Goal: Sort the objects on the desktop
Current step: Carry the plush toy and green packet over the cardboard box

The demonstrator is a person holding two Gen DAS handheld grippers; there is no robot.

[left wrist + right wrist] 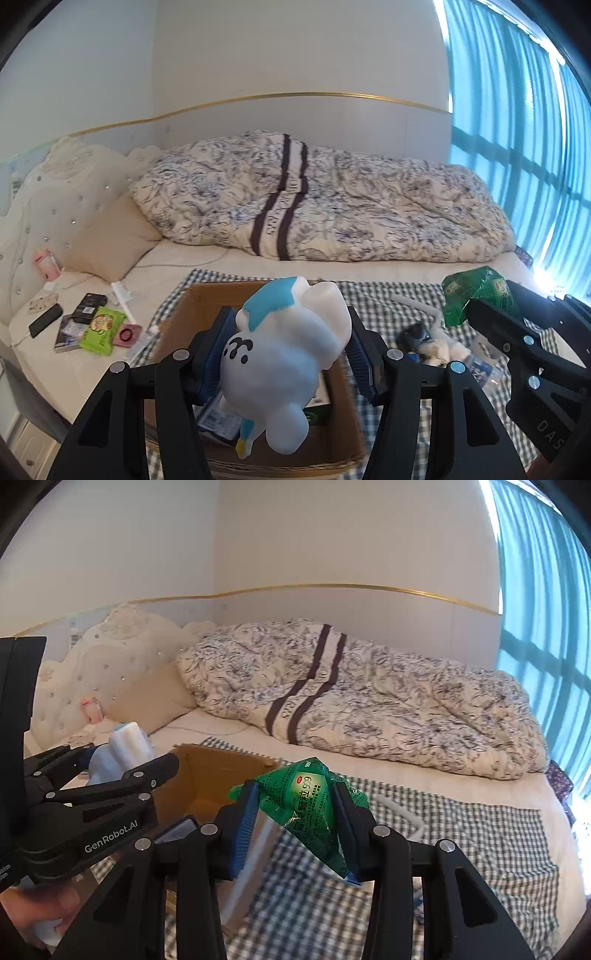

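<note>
1. Cardboard box, open-topped, on the checked cloth spread over the bed. Already holds flat packets and a small carton (contents partly hidden by the toy), so sorting looks part done.
2. White-and-blue toy figure, clamped between the pads of the left gripper and held above the box mouth; not yet deposited.
3. Green foil sachet pack, pinched between the narrowed fingers of the right gripper, held in the air just right of the box, over the cloth.
4. Remaining on the cloth: a small dark-and-white heap with clear wrappers (items too blurred to name).
5. Loose lot near the headboard: green wipes pack, phone, dark small box; judged still unsorted, if they count.
</note>
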